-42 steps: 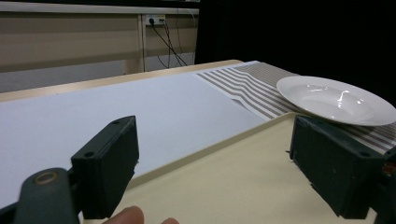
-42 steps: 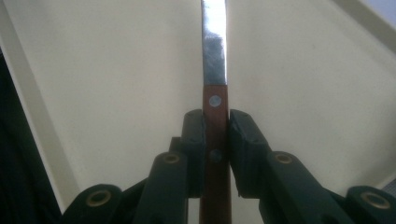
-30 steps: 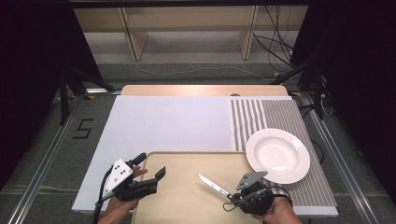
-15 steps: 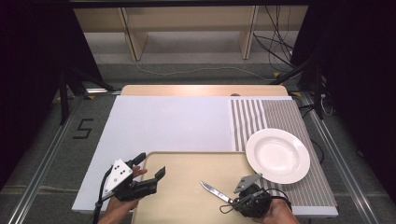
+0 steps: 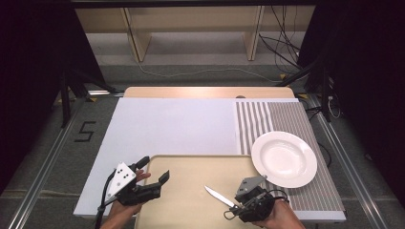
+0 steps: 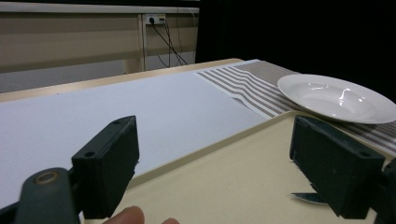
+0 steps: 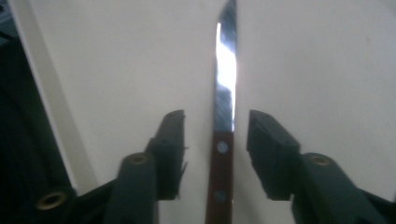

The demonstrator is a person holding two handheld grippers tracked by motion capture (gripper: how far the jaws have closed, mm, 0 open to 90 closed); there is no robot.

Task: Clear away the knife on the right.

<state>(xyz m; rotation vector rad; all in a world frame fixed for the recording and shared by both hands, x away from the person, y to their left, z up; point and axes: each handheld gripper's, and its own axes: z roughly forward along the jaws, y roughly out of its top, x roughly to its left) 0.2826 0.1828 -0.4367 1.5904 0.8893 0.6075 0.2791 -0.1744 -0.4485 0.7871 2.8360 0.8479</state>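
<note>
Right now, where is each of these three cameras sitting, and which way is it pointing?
High view: above the person's side, facing forward and down on the beige tray; both hands show, with the left gripper and right gripper.
Left gripper view: low over the tray, facing the round white plate; open black jaws and a fingertip show.
Right gripper view: close above the tray, looking along the wooden-handled steel knife between its jaws.
All three share the tray and knife.

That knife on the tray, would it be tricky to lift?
The knife looks stiff, so it likely won't bend. It lies flat on the tray, so it probably won't roll. Its narrow wooden handle might slide between the right gripper fingers.
</note>
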